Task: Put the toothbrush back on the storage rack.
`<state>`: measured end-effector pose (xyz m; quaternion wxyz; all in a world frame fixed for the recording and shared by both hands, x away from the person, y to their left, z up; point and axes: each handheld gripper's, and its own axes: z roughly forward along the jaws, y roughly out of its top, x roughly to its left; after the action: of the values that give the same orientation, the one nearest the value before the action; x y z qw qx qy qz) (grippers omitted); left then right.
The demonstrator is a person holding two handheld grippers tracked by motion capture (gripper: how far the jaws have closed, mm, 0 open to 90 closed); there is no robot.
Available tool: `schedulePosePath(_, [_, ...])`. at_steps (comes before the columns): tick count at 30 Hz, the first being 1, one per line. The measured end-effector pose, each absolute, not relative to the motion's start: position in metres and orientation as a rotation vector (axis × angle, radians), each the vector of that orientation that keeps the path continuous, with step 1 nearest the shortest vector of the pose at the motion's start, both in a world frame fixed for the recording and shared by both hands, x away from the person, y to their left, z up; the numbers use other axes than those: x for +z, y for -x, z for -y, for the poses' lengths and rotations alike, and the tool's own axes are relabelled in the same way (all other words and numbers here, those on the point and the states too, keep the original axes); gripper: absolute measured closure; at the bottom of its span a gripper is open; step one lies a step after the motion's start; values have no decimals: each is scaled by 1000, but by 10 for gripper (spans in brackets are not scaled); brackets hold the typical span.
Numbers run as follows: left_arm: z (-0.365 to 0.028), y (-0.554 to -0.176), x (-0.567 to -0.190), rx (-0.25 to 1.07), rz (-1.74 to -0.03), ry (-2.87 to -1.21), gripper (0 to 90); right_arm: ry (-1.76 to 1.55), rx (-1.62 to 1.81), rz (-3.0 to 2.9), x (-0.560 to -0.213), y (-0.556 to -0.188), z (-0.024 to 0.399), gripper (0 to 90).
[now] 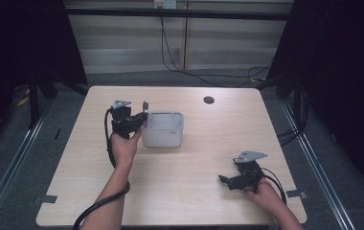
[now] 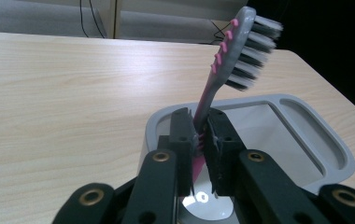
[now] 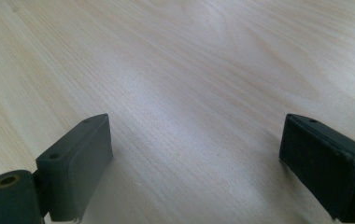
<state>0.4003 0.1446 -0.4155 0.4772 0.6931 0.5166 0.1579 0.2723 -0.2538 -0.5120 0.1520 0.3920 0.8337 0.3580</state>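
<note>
high view: left gripper (image 1: 139, 120) at the left rim of the grey bin (image 1: 177, 136), mid-table, clamped on a toothbrush (image 1: 145, 106) standing head-up. Right gripper (image 1: 225, 180) near the front right corner of the table (image 1: 209, 158), well apart from the bin.
left gripper view: jaws pinched on the pink handle low down – toothbrush (image 2: 229, 56) tilts right over the bin (image 2: 339, 154). Judged light, stiff, slick plastic; may pivot between the pads, so grip mid-handle, not the bristles.
right gripper view: jaws wide apart, nothing between them – bare wood below.
surface: pale wood laminate, smooth, level.
room: grey carpet, dark curtains, cables on the floor behind.
</note>
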Motion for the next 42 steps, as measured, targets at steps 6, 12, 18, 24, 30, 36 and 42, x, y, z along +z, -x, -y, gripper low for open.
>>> schedulePosePath(6, [-144, -399, -416, 390, -1255, -1704, 822, -1124, 1028, -2392, -512, -272, 254, 88])
schedulePosePath(12, [-144, -398, -416, 388, -1259, -1699, 821, -1124, 1028, -2392, -512, -272, 254, 88])
schedulePosePath(18, [-145, -398, -416, 387, -1260, -1701, 821, -1125, 1028, -2393, -512, -272, 254, 88])
schedulePosePath(24, [-145, -398, -415, 394, -1256, -1706, 819, -1126, 1028, -2392, -512, -272, 254, 88])
schedulePosePath(30, [-146, -397, -414, 417, -1219, -1709, 704, -1124, 1028, -2392, -512, -272, 254, 88])
schedulePosePath(36, [-146, -396, -415, 447, -1199, -1723, 595, -1125, 1028, -2392, -512, -272, 254, 88])
schedulePosePath(42, [-147, -396, -412, 467, -1198, -1713, 532, -1125, 1028, -2392, -512, -272, 254, 88])
